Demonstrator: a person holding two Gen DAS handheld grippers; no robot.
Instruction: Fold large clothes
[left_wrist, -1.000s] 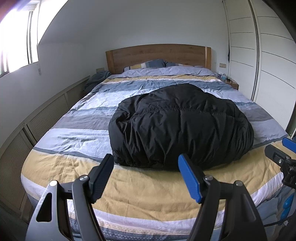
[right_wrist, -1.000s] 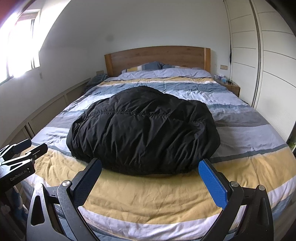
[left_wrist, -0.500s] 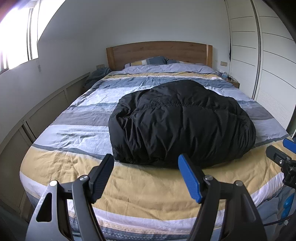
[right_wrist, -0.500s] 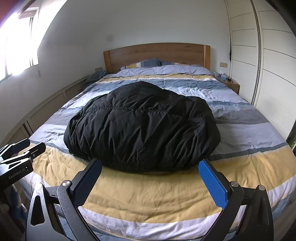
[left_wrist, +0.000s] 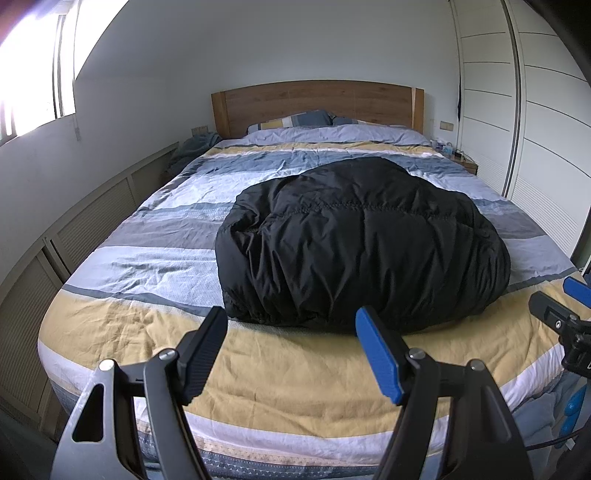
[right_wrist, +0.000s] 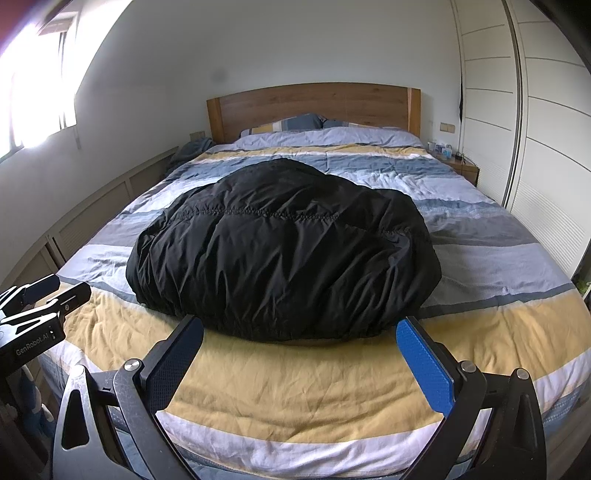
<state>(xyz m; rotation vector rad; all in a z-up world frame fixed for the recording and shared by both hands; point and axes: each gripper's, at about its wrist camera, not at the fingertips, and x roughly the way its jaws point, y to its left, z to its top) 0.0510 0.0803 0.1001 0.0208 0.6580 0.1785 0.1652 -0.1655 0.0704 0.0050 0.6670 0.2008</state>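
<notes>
A black puffy jacket lies folded in a rounded bundle on the striped bed; it also shows in the right wrist view. My left gripper is open and empty, held over the foot of the bed just short of the jacket's near edge. My right gripper is open wider and empty, also short of the jacket's near edge. Each gripper shows at the side of the other's view: the right one and the left one.
The bed has a wooden headboard and pillows. A low cabinet runs along the left wall. White wardrobe doors and a bedside table stand on the right.
Both views have shifted slightly; the jacket sits a little lower and nearer in frame. The jacket itself has not moved and both grippers stay open.
</notes>
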